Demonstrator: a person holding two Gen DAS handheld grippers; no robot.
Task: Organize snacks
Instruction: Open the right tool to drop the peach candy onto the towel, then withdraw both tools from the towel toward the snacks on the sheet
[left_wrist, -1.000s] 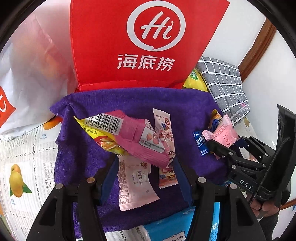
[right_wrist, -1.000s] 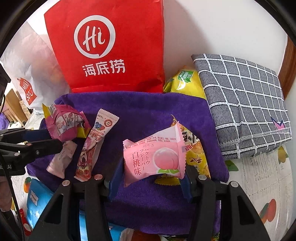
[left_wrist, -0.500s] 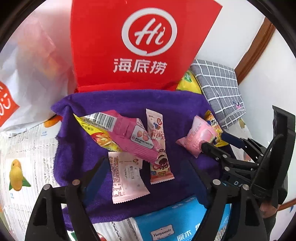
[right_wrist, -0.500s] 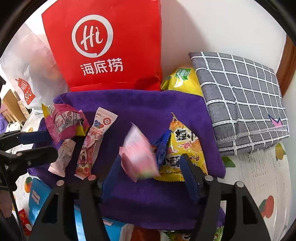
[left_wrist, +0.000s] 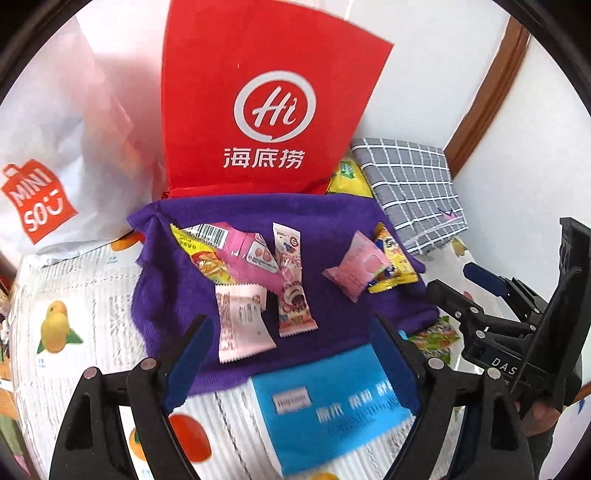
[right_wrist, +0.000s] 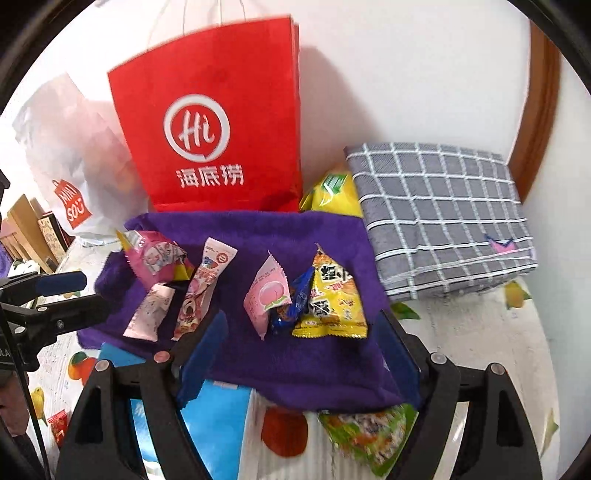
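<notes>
Several snack packets lie on a purple cloth (left_wrist: 177, 295). On its left are a pink bag with a barcode (left_wrist: 251, 254), a long strawberry bar (left_wrist: 291, 284) and a pale pink packet (left_wrist: 240, 321). A pink peach packet (right_wrist: 267, 291) leans on a small blue packet (right_wrist: 301, 291) and a yellow packet (right_wrist: 332, 302) at the right. My left gripper (left_wrist: 288, 325) is open above the cloth's near edge and holds nothing. My right gripper (right_wrist: 303, 321) hovers in front of the peach packet with its jaws opening and nothing between them.
A red paper bag (left_wrist: 266, 110) and a white shopping bag (left_wrist: 55, 147) stand behind the cloth against the wall. A folded grey checked cloth (right_wrist: 436, 214) lies at the right, beside a yellow-green bag (right_wrist: 332, 195). A blue pack (left_wrist: 332, 406) and a green packet (right_wrist: 369, 435) lie near the front.
Both grippers have pulled back and up, and their jaws have widened. The right one let go of the peach packet, which dropped onto the cloth beside the yellow packet.
</notes>
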